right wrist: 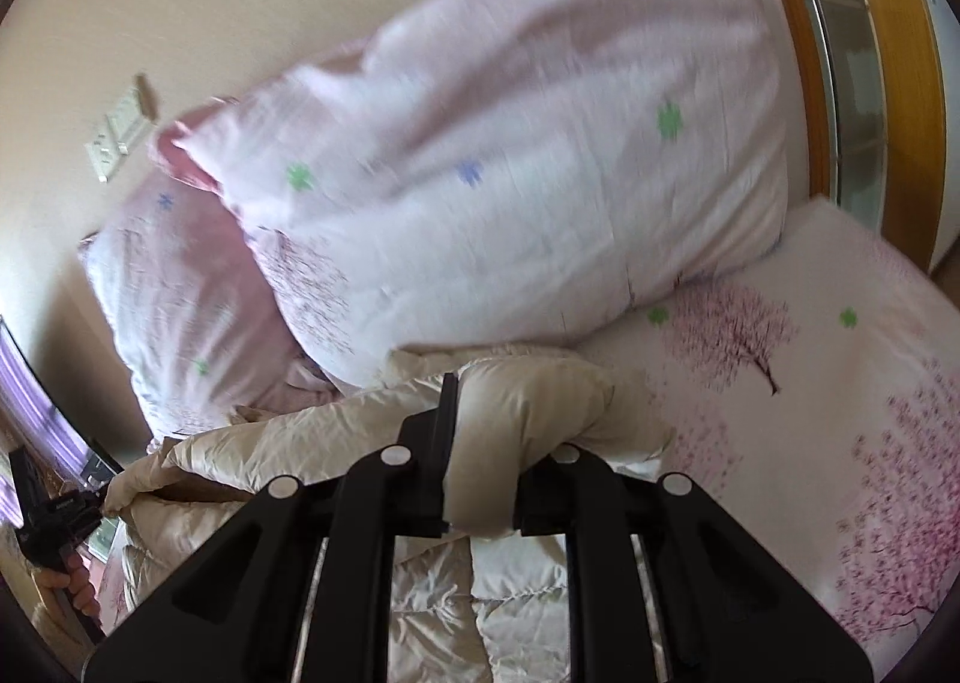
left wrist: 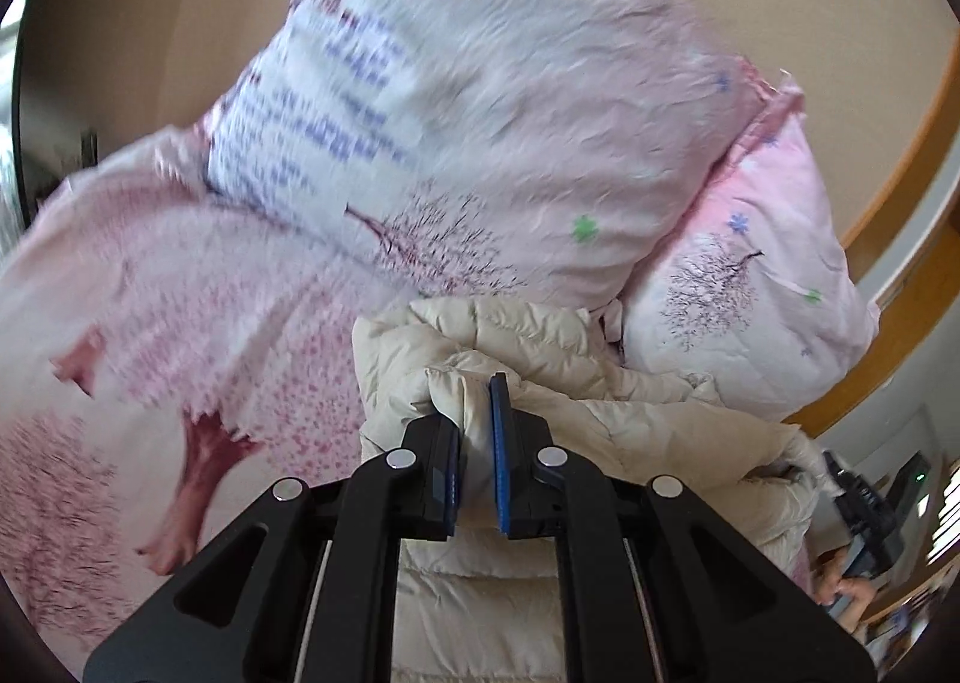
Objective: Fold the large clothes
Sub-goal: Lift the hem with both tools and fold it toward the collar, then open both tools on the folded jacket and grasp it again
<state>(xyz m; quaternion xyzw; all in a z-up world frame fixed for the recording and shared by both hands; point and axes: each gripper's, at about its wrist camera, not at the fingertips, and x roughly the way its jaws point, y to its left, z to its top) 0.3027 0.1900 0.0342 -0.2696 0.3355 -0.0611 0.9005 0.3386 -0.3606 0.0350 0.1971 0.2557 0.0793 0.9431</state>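
**Both grippers clamped on the cream down jacket, over the bed**

Left gripper (left wrist: 477, 431): closed on a bunched fold of the cream puffer jacket (left wrist: 540, 383). Fabric pinched between the blue-faced pads, bulging up above the fingertips. Rest of the jacket spreads below and to the right of the gripper.

Right gripper (right wrist: 480, 443): closed on another padded fold of the same jacket (right wrist: 528, 401), which wraps over and hides the right-hand finger. The jacket trails left and downward from here, toward the other gripper (right wrist: 54, 515) seen at the left edge, held in a person's hand (right wrist: 60, 584).

Jacket: cream to pale beige, quilted in horizontal channels, slightly glossy, crumpled and doubled over on itself (which part of the garment each gripper holds, cannot tell).

Bed: sheet (right wrist: 810, 395) white-pink, printed with pink blossom trees and small green flowers. Just beyond the jacket, a large pillow or folded duvet (left wrist: 510, 113) in matching print, leaning over a second pink pillow (left wrist: 750, 293). Background blurred.

Room: beige wall (left wrist: 150, 23), white switch plate (right wrist: 117, 140), wooden door frame (right wrist: 900, 83).
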